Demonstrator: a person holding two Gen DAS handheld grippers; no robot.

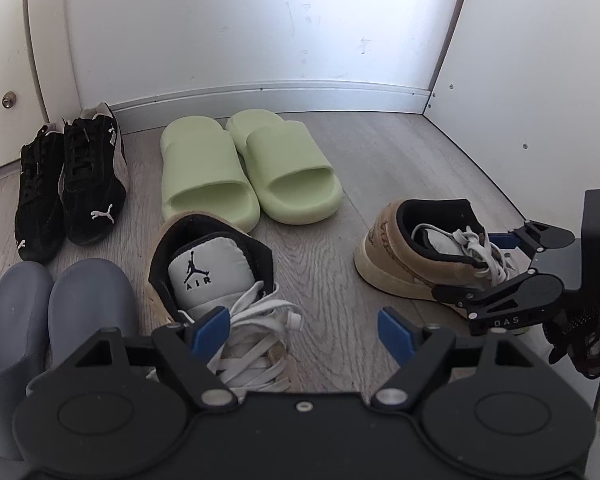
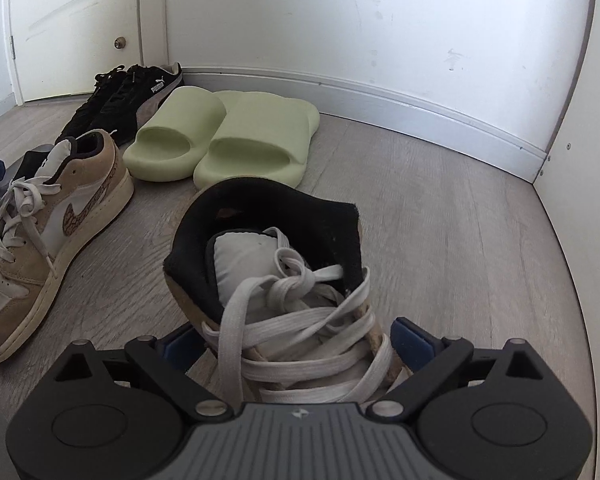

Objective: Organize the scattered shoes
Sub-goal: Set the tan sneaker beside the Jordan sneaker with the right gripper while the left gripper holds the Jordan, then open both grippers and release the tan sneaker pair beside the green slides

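Against the baseboard (image 1: 284, 98) three pairs already look sorted: the black Puma sneakers (image 1: 72, 184) sit side by side at its left end, the pale green slides (image 1: 248, 168) together near its middle, and the grey slides (image 1: 40, 320) form a second row well in front of the Pumas. What remains, we judge, is the tan Jordan pair, whose two shoes lie apart. One tan Jordan sneaker (image 1: 216, 276) stands just in front of the green slides, heel toward the baseboard, directly beneath our left gripper (image 1: 304, 330). Its jaws are spread wide and hold nothing; one blue pad (image 1: 212, 326) overlaps the laces, though we cannot tell whether it touches them. The other tan Jordan sneaker (image 2: 284, 280) lies farther out from the baseboard, toward the side panel (image 2: 596, 160). Our right gripper (image 2: 296, 348) straddles its laced forefoot, jaws partly parted on either side; whether the pads actually press the upper we cannot tell. Bringing this shoe alongside its mate would finish the job.
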